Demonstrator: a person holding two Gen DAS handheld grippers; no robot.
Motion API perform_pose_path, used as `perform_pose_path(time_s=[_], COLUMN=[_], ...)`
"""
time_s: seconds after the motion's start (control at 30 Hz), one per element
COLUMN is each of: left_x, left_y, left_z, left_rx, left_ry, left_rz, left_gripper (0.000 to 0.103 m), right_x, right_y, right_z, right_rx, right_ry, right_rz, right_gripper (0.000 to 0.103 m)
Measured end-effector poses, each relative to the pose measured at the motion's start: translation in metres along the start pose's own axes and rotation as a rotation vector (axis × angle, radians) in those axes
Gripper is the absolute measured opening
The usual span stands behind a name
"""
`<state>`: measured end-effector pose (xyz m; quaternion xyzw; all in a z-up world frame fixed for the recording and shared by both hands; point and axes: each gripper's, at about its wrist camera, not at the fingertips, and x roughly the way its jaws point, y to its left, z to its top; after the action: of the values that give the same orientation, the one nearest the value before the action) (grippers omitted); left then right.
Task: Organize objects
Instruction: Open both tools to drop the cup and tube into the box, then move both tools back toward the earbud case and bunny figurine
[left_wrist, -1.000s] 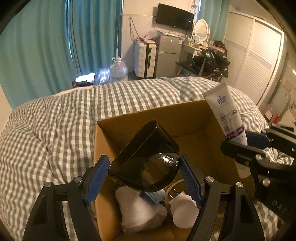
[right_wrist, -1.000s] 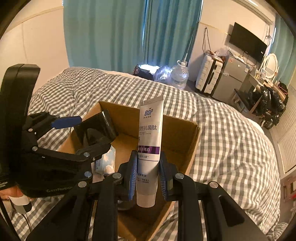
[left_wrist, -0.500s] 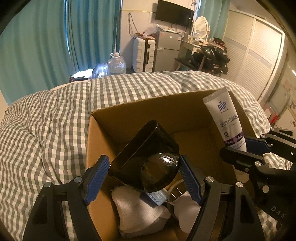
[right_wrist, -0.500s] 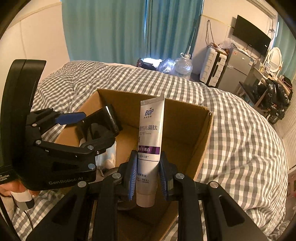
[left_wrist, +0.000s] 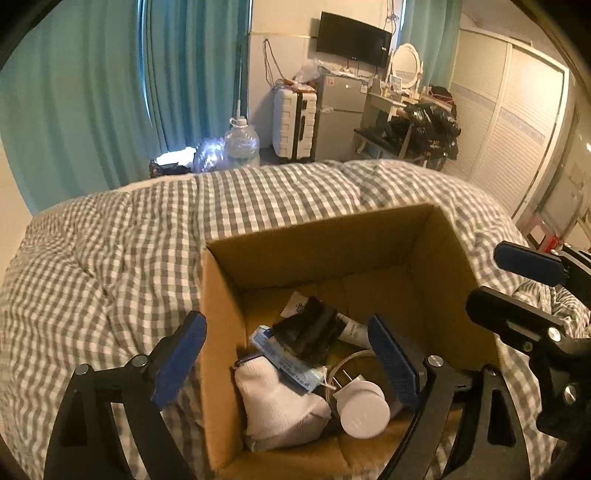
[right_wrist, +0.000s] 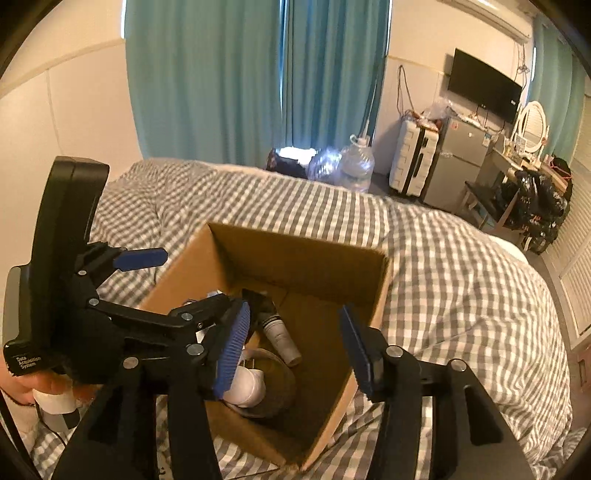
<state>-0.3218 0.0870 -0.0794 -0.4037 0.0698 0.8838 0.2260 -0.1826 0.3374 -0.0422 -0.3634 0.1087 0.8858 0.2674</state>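
Note:
An open cardboard box (left_wrist: 317, 240) (right_wrist: 306, 254) sits on the checked bed. Inside lie a black glossy container (left_wrist: 310, 332), a white tube (left_wrist: 351, 328) (right_wrist: 279, 332), a white cloth (left_wrist: 277, 402), a blue-white packet (left_wrist: 284, 358) and a round white plug (left_wrist: 364, 410). My left gripper (left_wrist: 291, 362) is open and empty just above the box's near left part. My right gripper (right_wrist: 295, 350) is open and empty above the box's near edge; it also shows in the left wrist view (left_wrist: 517, 288).
The grey-white checked duvet (left_wrist: 110, 266) surrounds the box. Beyond the bed stand teal curtains (left_wrist: 110, 92), water jugs (left_wrist: 242, 147), a white suitcase (left_wrist: 293, 125), a small fridge (left_wrist: 340, 114) and a cluttered desk (left_wrist: 413, 122). A hand (right_wrist: 33, 384) holds the left gripper.
Both grippers have opened. The black container dropped from my left gripper and the white tube from my right gripper; both now lie inside the box.

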Motion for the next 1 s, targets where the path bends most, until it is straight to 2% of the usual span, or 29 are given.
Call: perform_pose_path(time_s=[0.23,0.33,0.53,0.77,1.0], left_x=[-0.054,-0.083,-0.132,-0.154,-0.137], left_y=[0.004,0.007,0.016,0.018,0.017], left_z=[0.005,0.002,-0.017,-0.069,-0.129], left_rx=[-0.007,-0.014,-0.041,-0.035,-0.059], left_ry=[-0.072,-0.112,-0.153,-0.119,-0.035], left_rz=[0.052,0.095,0.169,0.204,0.233], left_gripper=[0.093,0.096,0.096,0.096,0.096], right_x=[-0.048,-0.070,-0.106,-0.123,-0.103], right_y=[0.008,0.014,0.025,0.042,0.067], right_z=[0.007,0.008,0.005,-0.015,-0.065], right_rx=[-0.023,-0.036,-0.065,-0.112,-0.146], right_ry=[-0.072,-0.100,-0.137,-0.129,-0.045], right_rz=[0.000,-0.002,0.000,0.024,0.066], right_gripper=[0.057,0.061,0.064,0.066,0.066])
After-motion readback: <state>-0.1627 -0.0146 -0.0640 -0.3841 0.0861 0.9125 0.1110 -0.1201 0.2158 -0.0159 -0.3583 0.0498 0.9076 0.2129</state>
